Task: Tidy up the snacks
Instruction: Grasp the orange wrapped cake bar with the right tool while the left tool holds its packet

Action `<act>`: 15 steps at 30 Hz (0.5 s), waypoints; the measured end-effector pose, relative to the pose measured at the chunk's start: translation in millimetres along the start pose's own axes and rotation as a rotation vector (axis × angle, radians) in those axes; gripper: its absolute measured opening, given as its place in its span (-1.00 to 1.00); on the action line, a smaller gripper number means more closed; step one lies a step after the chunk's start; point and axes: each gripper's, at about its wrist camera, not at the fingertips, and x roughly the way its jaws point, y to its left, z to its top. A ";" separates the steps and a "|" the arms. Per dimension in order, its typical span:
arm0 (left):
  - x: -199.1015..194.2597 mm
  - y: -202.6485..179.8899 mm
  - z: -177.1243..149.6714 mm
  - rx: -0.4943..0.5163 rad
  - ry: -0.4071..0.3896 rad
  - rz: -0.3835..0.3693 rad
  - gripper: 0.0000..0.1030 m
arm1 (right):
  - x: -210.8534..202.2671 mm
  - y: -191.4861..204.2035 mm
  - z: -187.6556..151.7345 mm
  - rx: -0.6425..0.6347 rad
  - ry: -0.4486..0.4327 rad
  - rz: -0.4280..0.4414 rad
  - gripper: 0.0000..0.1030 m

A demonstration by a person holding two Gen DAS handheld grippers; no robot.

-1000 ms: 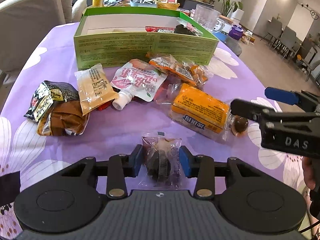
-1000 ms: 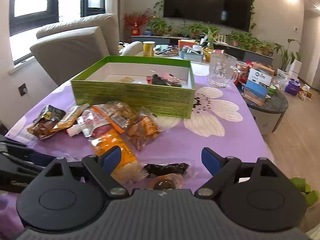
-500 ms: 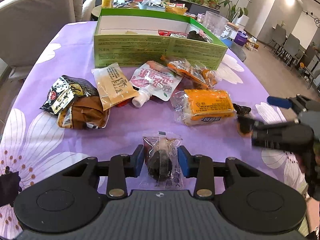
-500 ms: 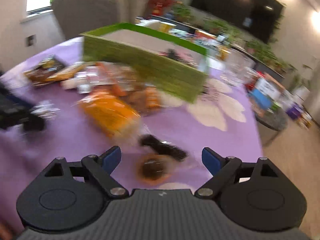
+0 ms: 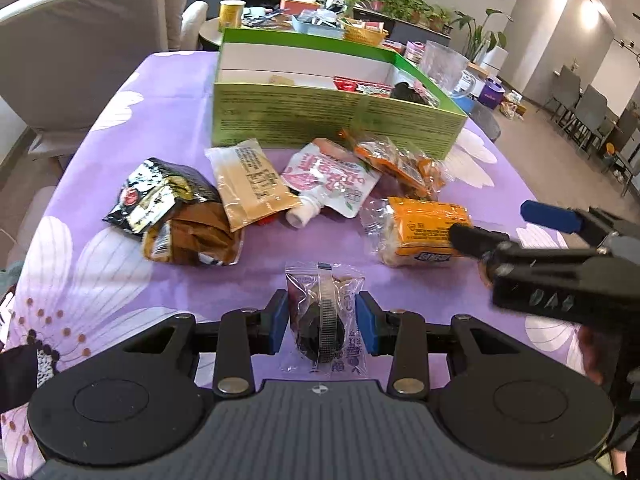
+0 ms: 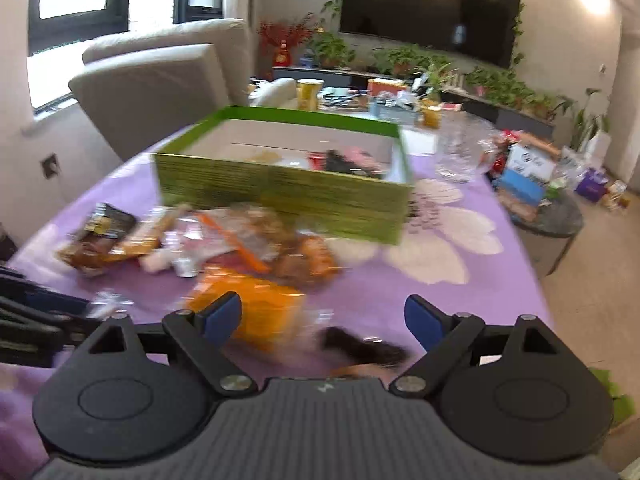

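Two blue-padded tools: left [image 5: 321, 327] pinches crinkly clear packet [image 5: 323, 316], right [image 6: 322, 322] opening.

Green box [image 5: 328, 116]; purple white-flowered tablecloth [image 5: 168, 88]

Both wrist cameras look down along their tongs, close over the bench [image 5: 172, 120]; both views share the green box [image 5: 332, 120] [image 6: 280, 188].

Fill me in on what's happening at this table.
A person is sorting snacks with two handheld grippers. The left gripper holds a small clear packet. The right gripper, jaws opening, hovers over a dark snack. Other packets lie loose before the green box.
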 end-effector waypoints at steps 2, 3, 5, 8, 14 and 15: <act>-2.6 3.7 -2.0 -0.007 -0.001 0.006 -0.34 | 2.3 13.0 -0.8 -0.014 -0.002 0.002 0.94; -4.2 5.6 -3.2 -0.010 -0.003 0.008 -0.34 | 4.3 20.5 -2.3 -0.026 -0.006 -0.002 0.98; -7.5 10.8 -5.4 -0.020 -0.006 0.015 -0.34 | 9.8 28.4 -4.0 -0.023 -0.009 -0.002 1.00; -11.3 17.8 -6.9 -0.036 -0.013 0.024 -0.34 | 20.6 32.1 -4.1 0.017 0.020 0.009 1.00; -11.9 26.4 -7.6 -0.053 -0.014 0.020 -0.33 | 37.9 36.8 3.4 0.145 0.070 0.001 1.00; -11.3 27.1 -7.6 -0.054 -0.013 0.018 -0.33 | 39.7 39.0 4.4 0.147 0.072 -0.005 1.00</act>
